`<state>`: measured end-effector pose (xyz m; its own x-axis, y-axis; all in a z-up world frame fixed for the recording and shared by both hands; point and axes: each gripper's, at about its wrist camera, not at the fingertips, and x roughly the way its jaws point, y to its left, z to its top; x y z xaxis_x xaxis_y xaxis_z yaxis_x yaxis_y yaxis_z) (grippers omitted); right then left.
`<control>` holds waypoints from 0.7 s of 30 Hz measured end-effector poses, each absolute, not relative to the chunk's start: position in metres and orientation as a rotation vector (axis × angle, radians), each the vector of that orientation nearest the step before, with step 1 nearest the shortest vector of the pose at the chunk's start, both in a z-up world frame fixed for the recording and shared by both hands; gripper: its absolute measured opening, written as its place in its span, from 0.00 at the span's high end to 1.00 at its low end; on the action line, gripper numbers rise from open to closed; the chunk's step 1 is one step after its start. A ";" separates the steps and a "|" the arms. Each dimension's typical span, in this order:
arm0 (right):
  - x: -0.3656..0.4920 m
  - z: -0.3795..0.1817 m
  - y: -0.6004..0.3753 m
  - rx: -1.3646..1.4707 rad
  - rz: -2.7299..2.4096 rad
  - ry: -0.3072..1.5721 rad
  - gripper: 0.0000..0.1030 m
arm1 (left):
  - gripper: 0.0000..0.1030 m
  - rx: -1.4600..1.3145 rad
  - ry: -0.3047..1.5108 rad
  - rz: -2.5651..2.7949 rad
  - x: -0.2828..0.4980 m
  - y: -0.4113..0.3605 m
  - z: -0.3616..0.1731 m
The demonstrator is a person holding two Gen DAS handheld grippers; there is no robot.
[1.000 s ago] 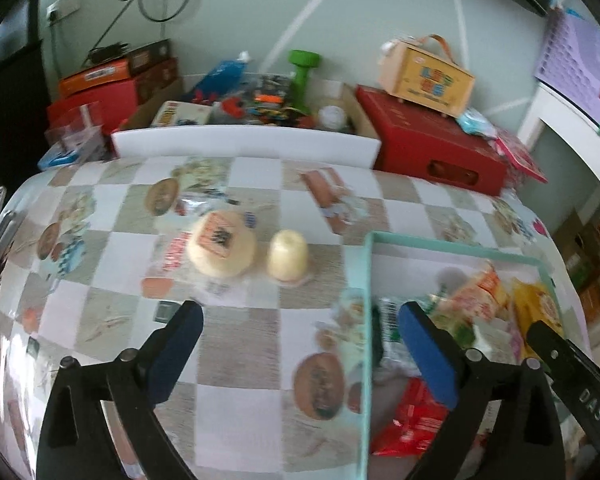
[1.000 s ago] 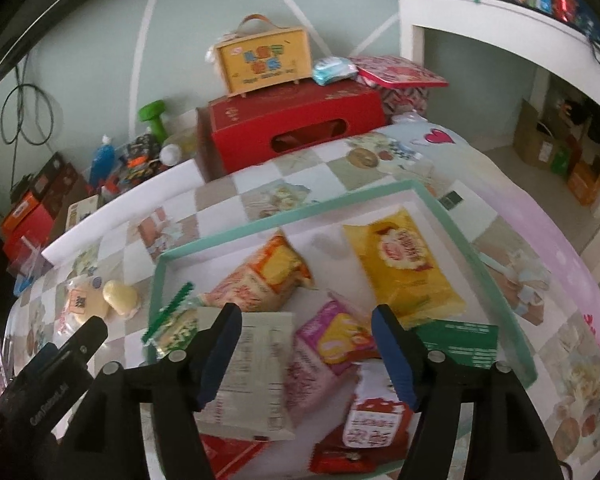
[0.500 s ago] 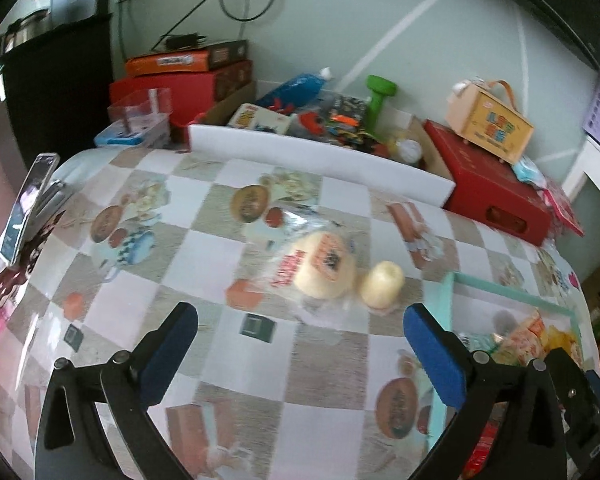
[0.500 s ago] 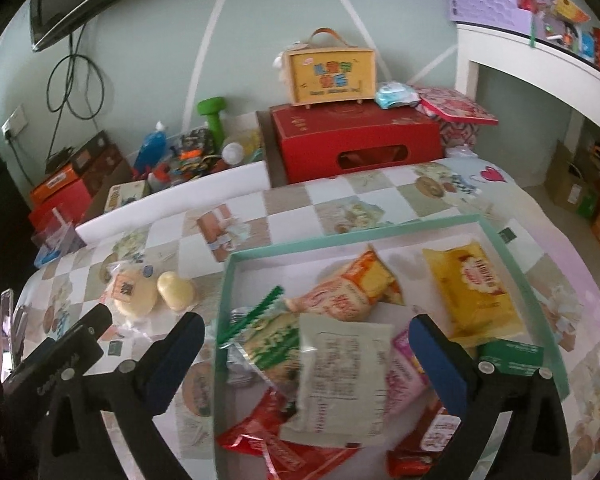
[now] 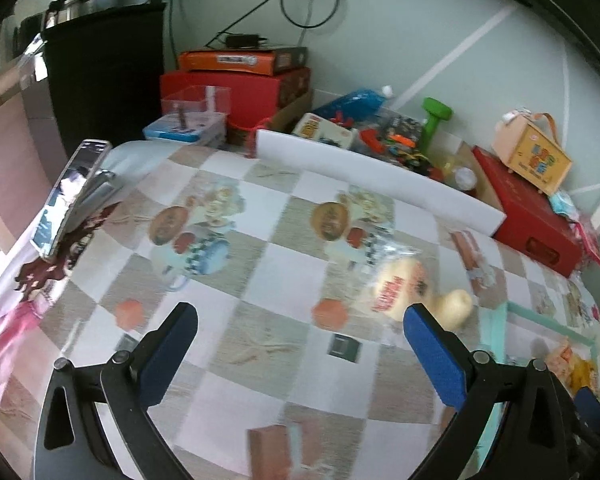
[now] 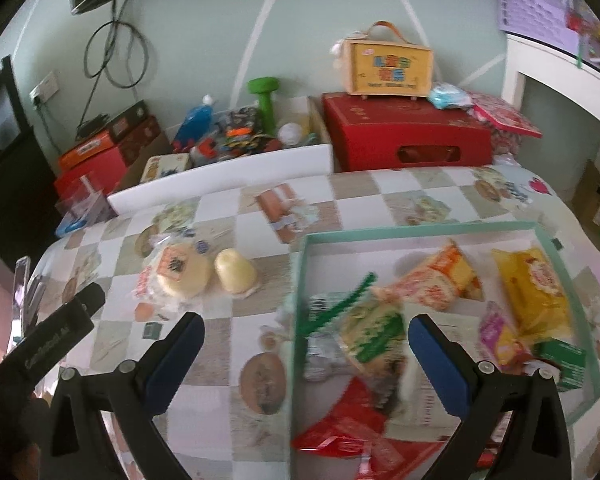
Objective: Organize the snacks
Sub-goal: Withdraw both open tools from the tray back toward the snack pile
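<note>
Basically: desk (image 5: pixel 268 264) with checkered cloth fills both views, wall clutter behind it. Left view shows mostly bare cloth plus a phone (image 5: pixel 70 196) propped at the left edge; the right view catches only a sliver of that phone at its far left.

Tray (image 6: pixel 420 229), teal-rimmed, sits on the desk's right part. Right view shows it nearly whole with the snacks inside: yellow pack (image 6: pixel 534 286), orange pack (image 6: pixel 440 280), green pack (image 6: pixel 374 330), red pack (image 6: pixel 340 436), pink pack (image 6: pixel 500 338), small green box (image 6: pixel 564 360). Left view gets only the tray's near-left corner (image 5: pixel 496 320) and a blurred bit of orange inside.

Red box (image 6: pixel 408 136) with a yellow carry box (image 6: pixel 390 66) on top stands behind the desk, seen in both views; a green dumbbell (image 6: pixel 264 96) is left of it.

Two snacks lie outside the tray, on the cloth just left of it: round bun (image 6: pixel 182 270) in clear wrap and a small pale pastry (image 6: pixel 234 270) just beside it, whether touching unclear.

Left hand-held gripper (image 5: pixel 300 332): jaws wide apart, have just been opening, nothing between them, over bare cloth. Right hand-held gripper (image 6: pixel 306 340): jaws wide apart, just opened too, nothing gripped, straddling the tray's left rim. Left gripper's black body shows at lower left of the right view.
</note>
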<state>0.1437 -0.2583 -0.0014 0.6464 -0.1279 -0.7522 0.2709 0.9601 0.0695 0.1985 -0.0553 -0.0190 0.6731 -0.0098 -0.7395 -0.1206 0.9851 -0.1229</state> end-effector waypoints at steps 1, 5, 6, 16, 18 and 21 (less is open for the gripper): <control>0.146 -0.002 -0.254 0.173 -0.217 0.839 0.00 | 0.01 -0.169 0.834 0.076 0.199 -0.051 -0.020; 0.155 -0.004 -0.241 0.162 -0.187 0.826 0.00 | 0.01 -0.177 0.844 0.096 0.205 -0.039 -0.025; 0.157 -0.004 -0.240 0.164 -0.184 0.821 0.00 | 0.01 -0.174 0.845 0.100 0.206 -0.037 -0.026; 0.181 -0.010 -0.219 0.134 -0.136 0.781 0.13 | 0.00 -0.209 0.801 0.017 0.232 -0.038 -0.024; 0.184 -0.011 -0.218 0.130 -0.137 0.769 0.18 | 0.00 -0.206 0.807 -0.008 0.237 -0.040 -0.024; 0.190 -0.012 -0.218 0.121 -0.141 0.757 0.25 | 0.01 -0.192 0.818 -0.030 0.247 -0.043 -0.025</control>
<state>0.1897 -0.2176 -0.0117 0.7182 -0.0835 -0.6908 0.1707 0.9836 0.0587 0.2467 -0.0428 -0.0248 0.6840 -0.1010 -0.7224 -0.0471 0.9822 -0.1819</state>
